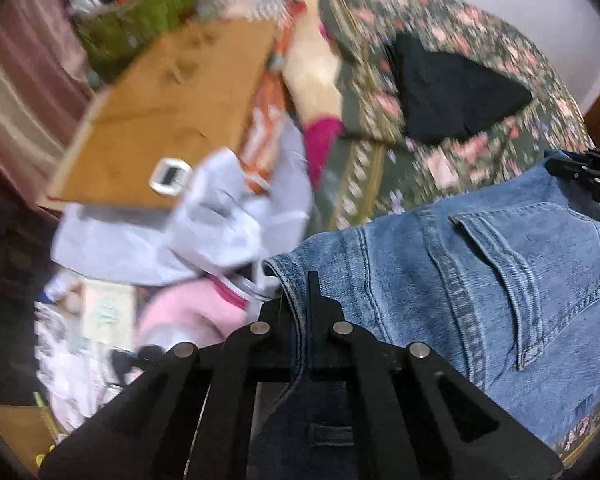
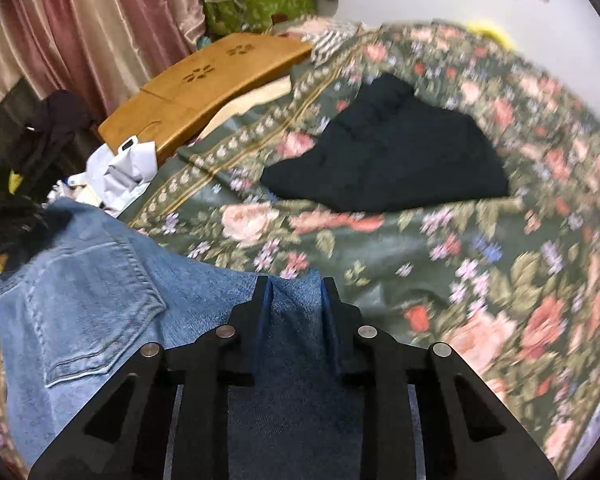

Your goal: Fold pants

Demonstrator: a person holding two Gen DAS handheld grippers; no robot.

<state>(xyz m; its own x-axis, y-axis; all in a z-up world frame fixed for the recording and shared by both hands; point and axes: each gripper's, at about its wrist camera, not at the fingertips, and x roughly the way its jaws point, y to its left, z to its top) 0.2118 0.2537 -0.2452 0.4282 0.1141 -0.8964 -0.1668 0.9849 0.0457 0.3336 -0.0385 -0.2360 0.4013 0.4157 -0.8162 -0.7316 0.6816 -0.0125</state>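
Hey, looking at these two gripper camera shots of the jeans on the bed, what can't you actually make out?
- Jeans legs: cut off by the lower frame edge and hidden behind the left gripper, left wrist view.
- Fabric behind the right gripper: covered by its linkage, right wrist view.
- Clutter beside the wooden board: motion-blurred, left wrist view.
- Black garment: type unclear, too dark, both views.

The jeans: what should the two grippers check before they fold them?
1. Left gripper shut on the jeans edge: ok.
2. Right gripper pinching a bunch of denim: ok.
3. Back pocket faces up: ok.
4. Black garment lies apart from the jeans: ok.
5. Bare bedspread ahead for the fold: ok.
6. Legs lying straight: cannot tell, out of view.
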